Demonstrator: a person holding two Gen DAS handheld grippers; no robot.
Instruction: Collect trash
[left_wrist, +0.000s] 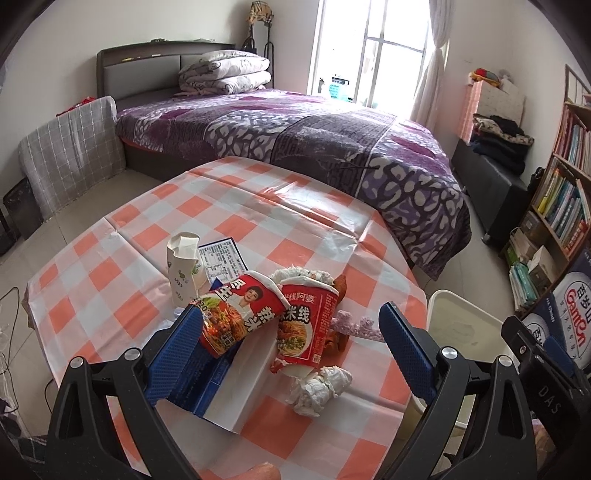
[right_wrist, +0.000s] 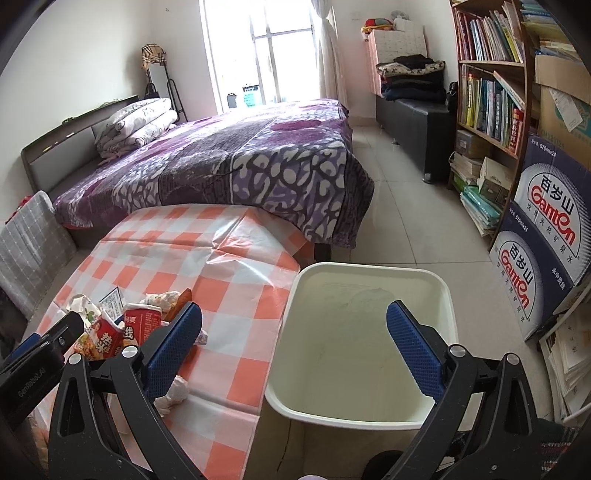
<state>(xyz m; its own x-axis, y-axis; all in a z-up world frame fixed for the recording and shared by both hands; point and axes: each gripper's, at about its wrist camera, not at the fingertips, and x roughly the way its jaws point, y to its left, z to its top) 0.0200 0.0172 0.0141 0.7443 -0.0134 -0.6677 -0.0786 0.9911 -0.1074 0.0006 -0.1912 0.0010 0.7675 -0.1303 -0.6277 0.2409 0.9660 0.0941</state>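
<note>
Right now your table (left_wrist: 295, 206) wears an orange-and-white checked plastic cloth and stands at the foot of a bed (left_wrist: 295, 125) under a purple patterned blanket; a bright window (left_wrist: 373, 44) is behind it, and a bookshelf (right_wrist: 487, 85) and stacked water cartons (right_wrist: 546, 236) line the wall on your right.

Your left gripper (left_wrist: 291, 332) is spread wide over the trash pile near the table's close edge, holding nothing. Its view shows the pile plainly: two crushed red noodle cups (left_wrist: 236, 314) lying tipped against each other, a pale crumpled carton (left_wrist: 183, 269) standing upright behind them, a blue-and-white flattened box (left_wrist: 225, 384) beneath whose long side runs away from you toward the bed, and a wad of white tissue (left_wrist: 317, 387) just beside the right-hand cup. The left cup's mouth points up and away to the right.

Your right gripper (right_wrist: 295, 343) is also spread, empty, straddling the table's edge and the cream bin (right_wrist: 369, 269) standing on the floor just beside the table. Only this view looks into the bin, whose inside looks bare; the pile shows here only partly, behind the left finger.
</note>
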